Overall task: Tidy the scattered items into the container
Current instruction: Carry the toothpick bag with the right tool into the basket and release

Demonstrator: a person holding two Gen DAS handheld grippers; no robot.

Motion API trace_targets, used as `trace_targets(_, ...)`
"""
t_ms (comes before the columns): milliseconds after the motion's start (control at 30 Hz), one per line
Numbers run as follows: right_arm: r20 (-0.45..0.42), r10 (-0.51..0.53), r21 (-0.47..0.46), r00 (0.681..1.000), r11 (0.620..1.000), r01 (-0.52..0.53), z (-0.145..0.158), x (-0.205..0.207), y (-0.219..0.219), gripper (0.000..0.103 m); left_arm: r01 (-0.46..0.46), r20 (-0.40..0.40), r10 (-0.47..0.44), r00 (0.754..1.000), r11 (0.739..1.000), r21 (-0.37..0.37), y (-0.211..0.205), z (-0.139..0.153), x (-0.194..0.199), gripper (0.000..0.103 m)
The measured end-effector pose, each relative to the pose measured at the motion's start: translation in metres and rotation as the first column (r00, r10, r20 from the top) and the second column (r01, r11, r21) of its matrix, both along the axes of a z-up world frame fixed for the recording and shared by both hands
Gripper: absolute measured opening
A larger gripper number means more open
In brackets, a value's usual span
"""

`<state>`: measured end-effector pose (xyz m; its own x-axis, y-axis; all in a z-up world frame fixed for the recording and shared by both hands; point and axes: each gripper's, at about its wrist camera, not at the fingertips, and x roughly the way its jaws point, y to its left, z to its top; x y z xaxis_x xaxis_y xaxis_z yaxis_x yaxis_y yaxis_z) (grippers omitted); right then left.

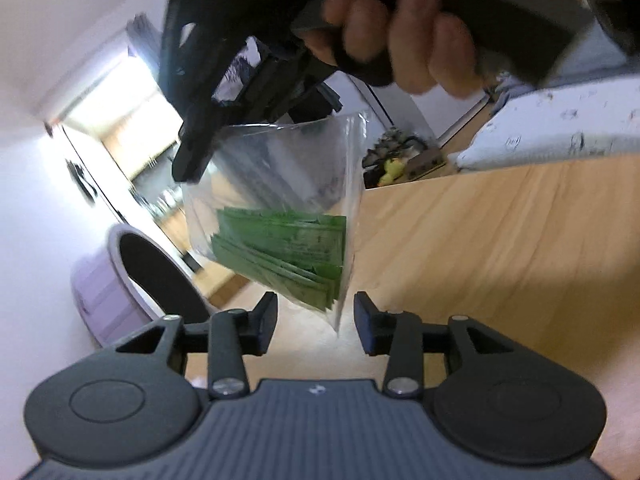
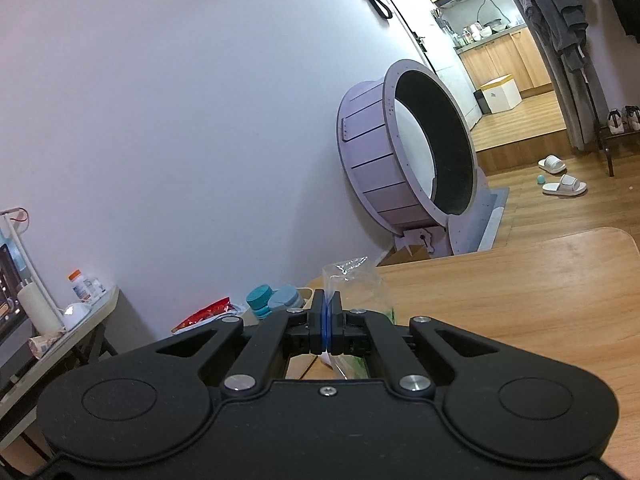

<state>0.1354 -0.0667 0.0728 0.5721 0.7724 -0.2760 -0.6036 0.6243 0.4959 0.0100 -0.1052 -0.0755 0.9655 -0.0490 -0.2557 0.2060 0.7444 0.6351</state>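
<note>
A clear plastic bag (image 1: 280,184) hangs in the air above the wooden table (image 1: 500,248); a stack of green packets (image 1: 288,252) fills its lower part. My right gripper (image 1: 200,148) comes in from the top, held by a hand, and is shut on the bag's top edge. In the right wrist view the right gripper (image 2: 327,324) is shut on the bag's rim (image 2: 352,280). My left gripper (image 1: 315,326) is open, its jaws on either side of the bag's lower corner without touching it.
A purple cat wheel (image 2: 408,156) stands against the white wall. A beige bin with blue lids (image 2: 272,300) and a red snack packet (image 2: 204,314) sits past the table's far edge. A side table (image 2: 60,332) with bottles stands left. Clutter (image 1: 400,160) lies on the table.
</note>
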Motion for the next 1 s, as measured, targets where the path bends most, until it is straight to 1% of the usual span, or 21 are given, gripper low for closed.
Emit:
trace_targets(67,-0.002,0.001,0.006,1.0,1.0,-0.001,0.001,0.0,0.0,0.0,0.011,0.011,-0.011,1.0,1.0,0.009,-0.001,-0.002,-0.001,0.039)
trace_targets(100,-0.003,0.001,0.009,1.0,1.0,-0.001,0.001,0.0,0.0,0.0,0.013,0.016,-0.013,1.0,1.0,0.013,-0.002,-0.003,-0.002,0.035)
trace_targets(133,-0.003,0.001,0.012,1.0,1.0,-0.001,0.001,0.0,0.0,0.0,0.016,0.021,-0.016,1.0,1.0,0.017,-0.002,-0.004,-0.003,0.028)
trace_targets(167,-0.003,0.002,0.015,1.0,1.0,-0.001,0.002,0.0,0.0,0.0,0.024,0.021,-0.024,0.999,1.0,0.009,-0.001,-0.004,-0.003,0.016)
trace_targets(267,-0.004,0.001,0.015,1.0,1.0,-0.001,0.002,0.0,0.0,0.0,0.031,0.009,-0.031,0.999,0.999,-0.03,0.005,0.001,-0.003,0.002)
trace_targets(333,-0.006,-0.003,0.014,1.0,1.0,0.003,0.002,0.001,0.0,0.0,0.033,0.012,-0.033,0.999,0.999,-0.043,0.008,0.004,-0.005,0.001)
trace_targets(500,-0.008,-0.017,0.016,1.0,1.0,0.017,0.002,0.002,-0.001,0.0,0.028,0.037,-0.026,0.999,0.999,-0.04,0.015,0.013,-0.016,0.0)
trace_targets(700,-0.034,-0.028,0.023,0.999,0.999,0.029,-0.004,0.007,-0.002,0.0,-0.007,0.058,0.008,0.998,1.0,-0.016,0.037,0.029,-0.03,0.0)
trace_targets(867,-0.043,0.001,0.031,0.999,1.0,0.0,-0.005,0.006,0.011,0.0,-0.041,0.079,0.042,0.996,0.999,-0.004,0.057,0.04,-0.041,0.0)
trace_targets(1000,-0.053,0.038,0.028,0.998,0.999,-0.036,-0.005,0.004,0.031,0.0,-0.082,0.099,0.081,0.992,0.997,-0.002,0.076,0.046,-0.049,0.0)
